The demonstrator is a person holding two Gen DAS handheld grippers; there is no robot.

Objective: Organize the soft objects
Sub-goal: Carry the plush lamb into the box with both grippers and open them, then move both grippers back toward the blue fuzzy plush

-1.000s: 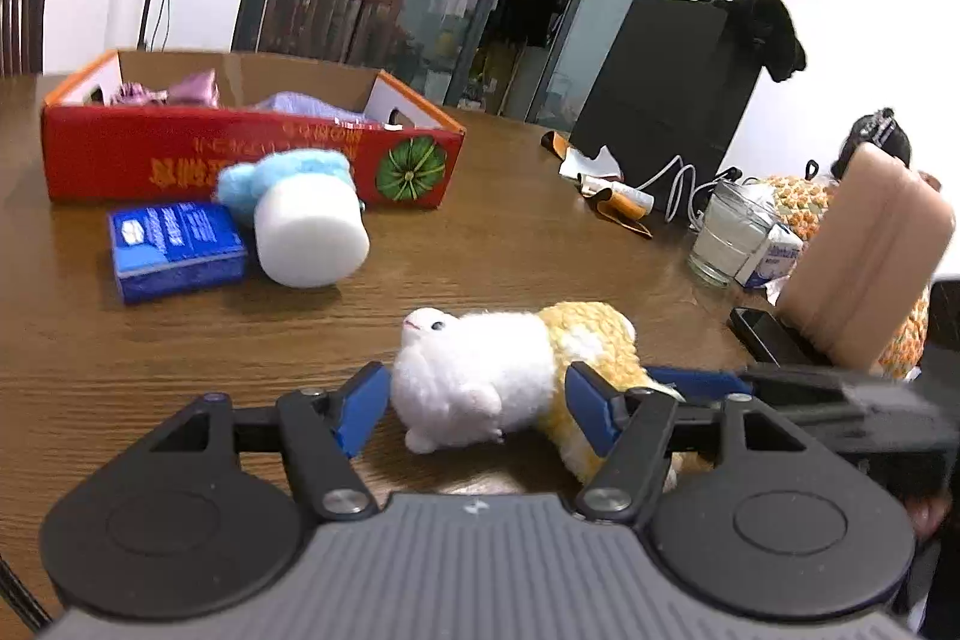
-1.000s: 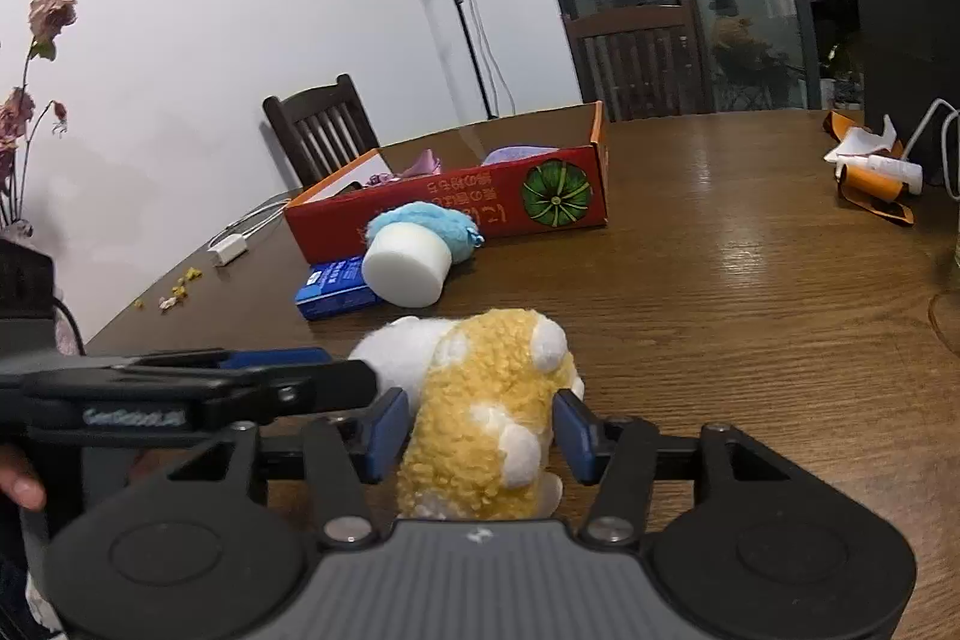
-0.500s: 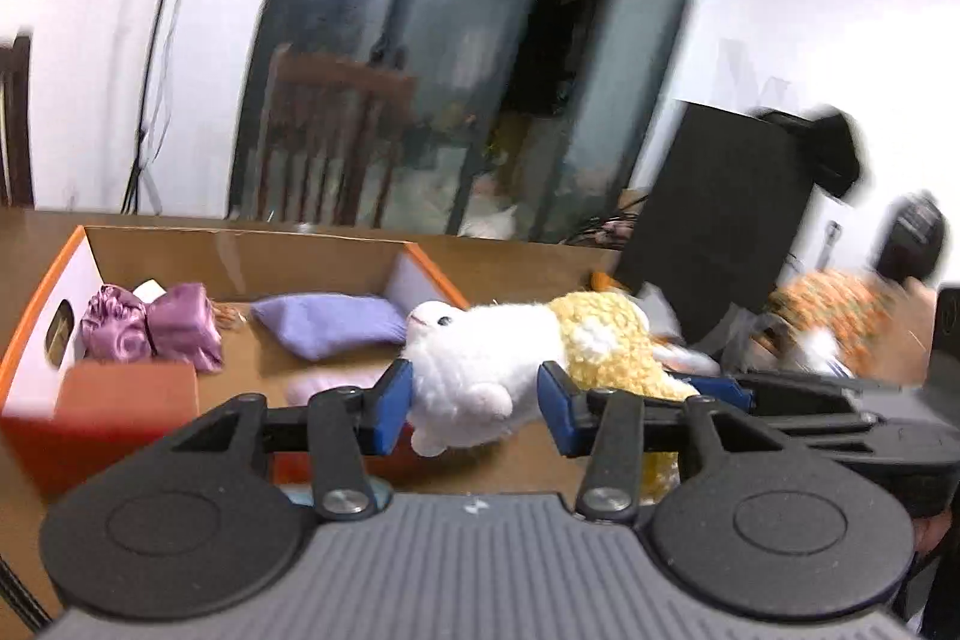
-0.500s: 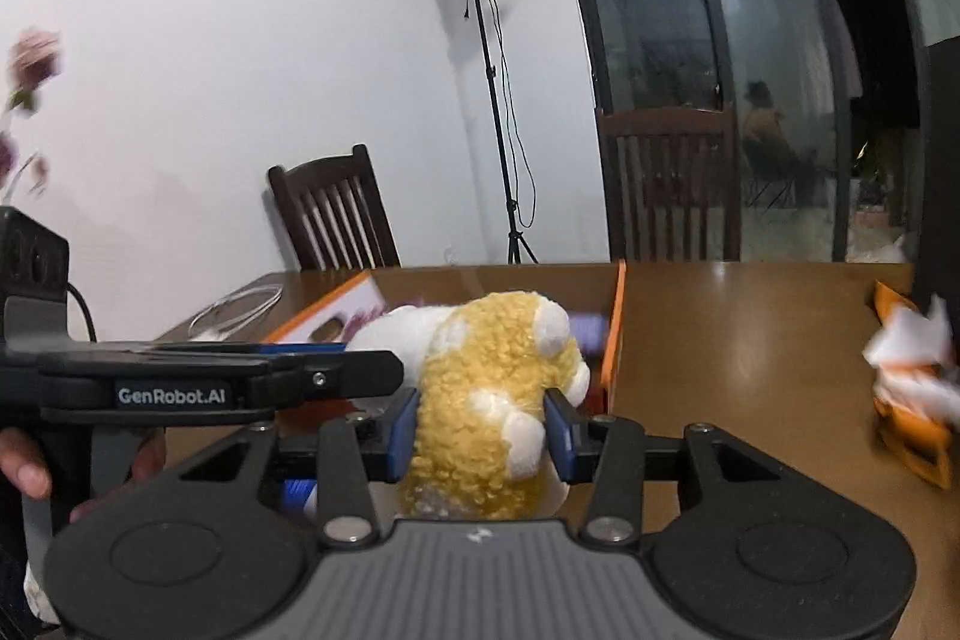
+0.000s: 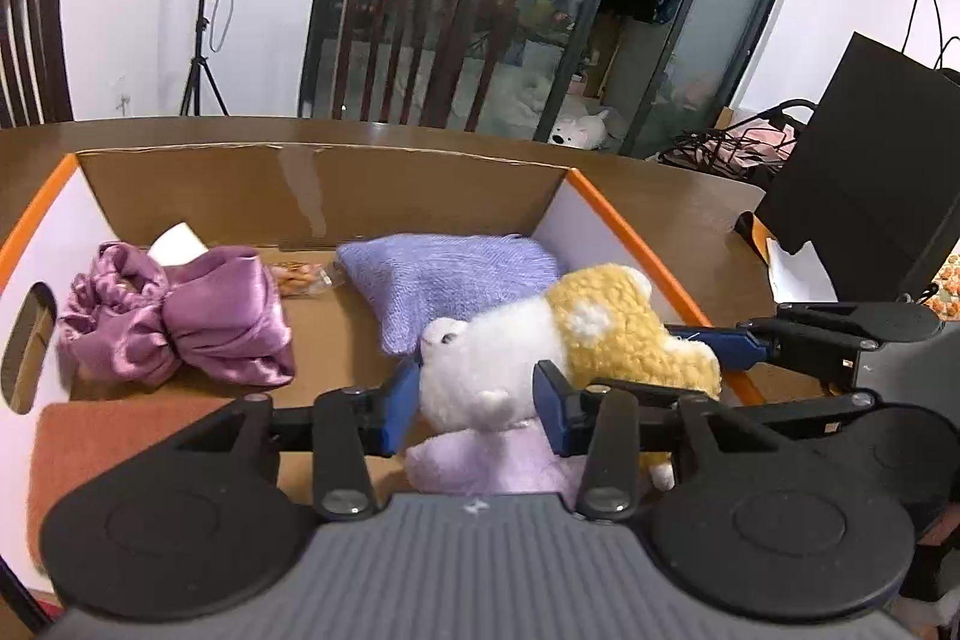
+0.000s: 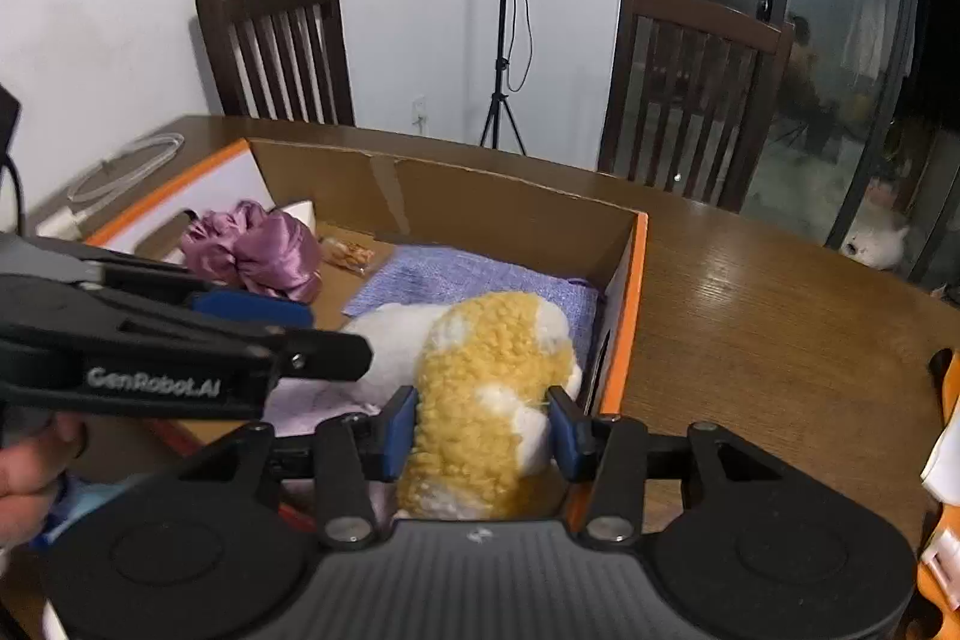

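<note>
Both grippers have carried the plush toy [image 5: 576,334] off the bare tabletop, and it now hangs above the right end of the open cardboard box [image 5: 312,196], over a lilac knitted cloth [image 5: 444,274] and close to the orange-edged right wall. Inside the box, from large to small, lie that cloth, a purple satin bow [image 5: 174,322], a pale pink soft piece [image 5: 480,460] under the toy, and a small snack packet [image 5: 297,277]. With their jaws having just been closing, the left gripper [image 5: 474,394] is clamped on the toy's white head end and the right gripper [image 6: 480,424] on its yellow fleecy body, pads sunk into the pile. I judge the toy light, very squashy and not fragile; its fluff gives good friction, but it sags between the two grips, so the thick body is a surer hold than a limb or ear. Only one piece of writing reads clearly: "GenRobot.AI" [image 6: 153,383] on the left gripper's arm, seen in the right wrist view.
</note>
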